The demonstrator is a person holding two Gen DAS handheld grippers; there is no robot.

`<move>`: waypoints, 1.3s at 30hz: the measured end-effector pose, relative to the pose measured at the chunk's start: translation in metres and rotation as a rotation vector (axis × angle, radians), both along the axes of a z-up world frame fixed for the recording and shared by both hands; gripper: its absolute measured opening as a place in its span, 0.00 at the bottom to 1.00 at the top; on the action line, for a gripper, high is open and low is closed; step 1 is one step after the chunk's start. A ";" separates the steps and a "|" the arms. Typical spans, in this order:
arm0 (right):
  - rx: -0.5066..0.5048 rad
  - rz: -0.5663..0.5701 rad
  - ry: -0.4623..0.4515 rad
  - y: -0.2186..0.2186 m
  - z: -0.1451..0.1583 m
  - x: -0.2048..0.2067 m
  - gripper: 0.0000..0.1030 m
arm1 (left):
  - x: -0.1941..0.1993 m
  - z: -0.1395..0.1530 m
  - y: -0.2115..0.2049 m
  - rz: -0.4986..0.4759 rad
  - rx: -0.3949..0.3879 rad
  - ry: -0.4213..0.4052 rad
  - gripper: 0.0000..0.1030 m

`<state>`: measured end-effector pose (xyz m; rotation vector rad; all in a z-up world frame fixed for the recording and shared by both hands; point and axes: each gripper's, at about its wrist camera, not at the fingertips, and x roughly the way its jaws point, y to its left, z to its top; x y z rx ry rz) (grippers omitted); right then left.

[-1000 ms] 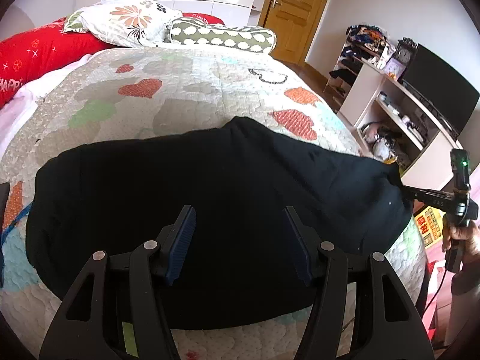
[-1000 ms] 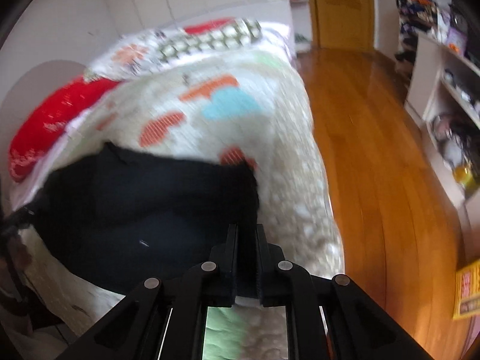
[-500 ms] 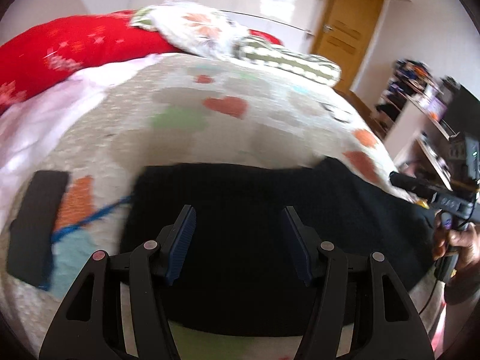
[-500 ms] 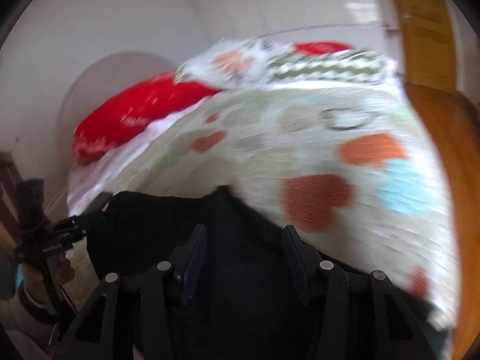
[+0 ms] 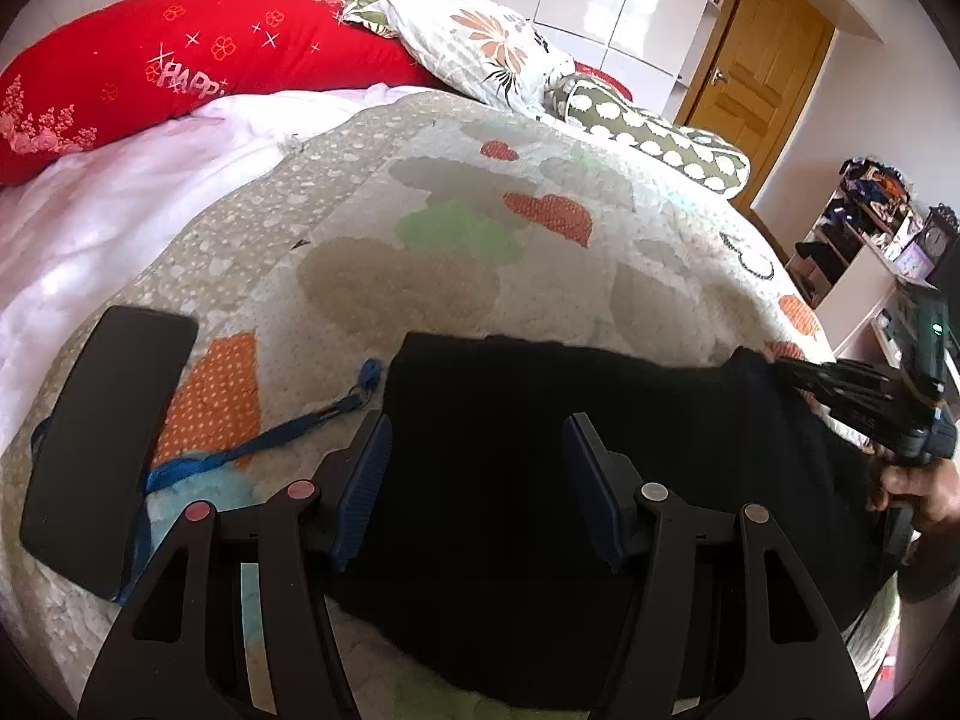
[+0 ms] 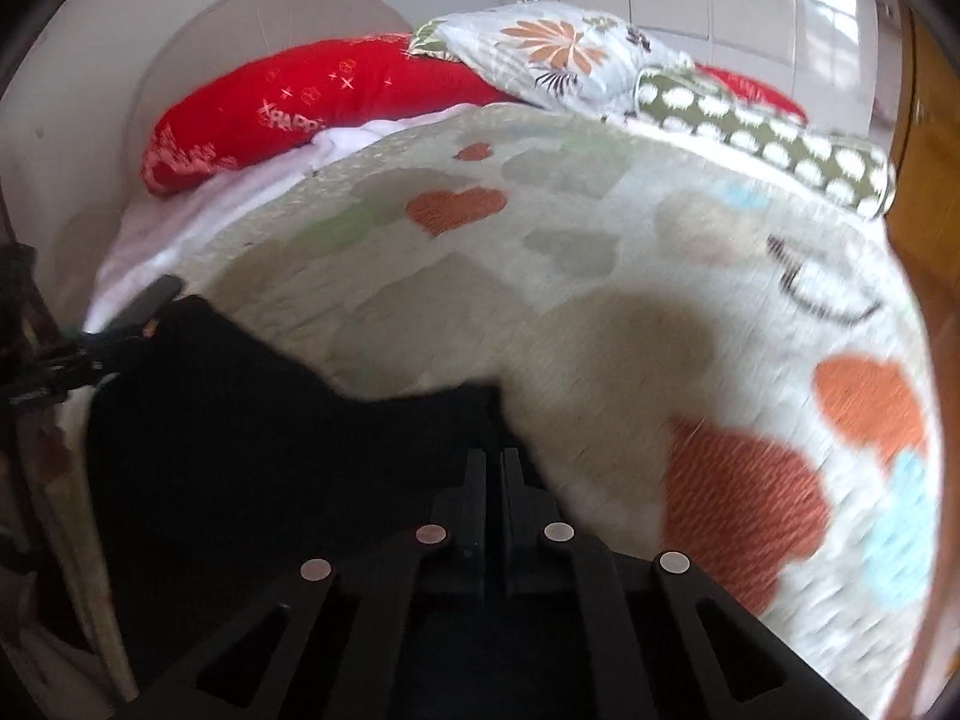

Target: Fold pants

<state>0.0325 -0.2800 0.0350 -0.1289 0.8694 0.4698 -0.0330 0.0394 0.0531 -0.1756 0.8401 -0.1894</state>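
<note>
The black pants [image 5: 540,450] lie folded on the patterned quilt [image 5: 480,252] at the near end of the bed. My left gripper [image 5: 477,468] is open, its blue-padded fingers over the pants' left part, holding nothing. My right gripper [image 6: 493,468] is shut on the pants' right far corner [image 6: 468,408]; in the left wrist view it shows at the right [image 5: 780,367], pinching that corner. The pants also show in the right wrist view [image 6: 240,420], where the left gripper [image 6: 120,348] sits at their far left edge.
A black phone [image 5: 102,432] and a blue cord [image 5: 270,438] lie on the quilt left of the pants. Red, floral and green spotted pillows [image 5: 480,42] are at the head. A shelf unit [image 5: 870,252] and wooden door [image 5: 756,72] stand to the right.
The right gripper opened, moved along the pants and shut again on their corner. The left gripper stayed open and swung left, bringing the phone and cord into view.
</note>
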 end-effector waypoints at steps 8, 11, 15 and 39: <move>0.121 -0.085 0.014 -0.020 0.005 0.017 0.03 | -0.001 0.002 -0.004 -0.019 0.024 -0.008 0.58; 0.120 -0.050 0.031 -0.026 0.008 0.004 0.09 | 0.000 -0.002 -0.002 -0.010 0.008 0.007 0.58; 0.074 -0.027 0.090 -0.024 -0.007 -0.005 0.23 | -0.003 -0.003 -0.007 -0.022 0.004 0.011 0.58; -0.056 -0.153 0.022 -0.021 -0.003 -0.004 0.01 | 0.000 0.010 -0.019 -0.061 0.010 -0.019 0.58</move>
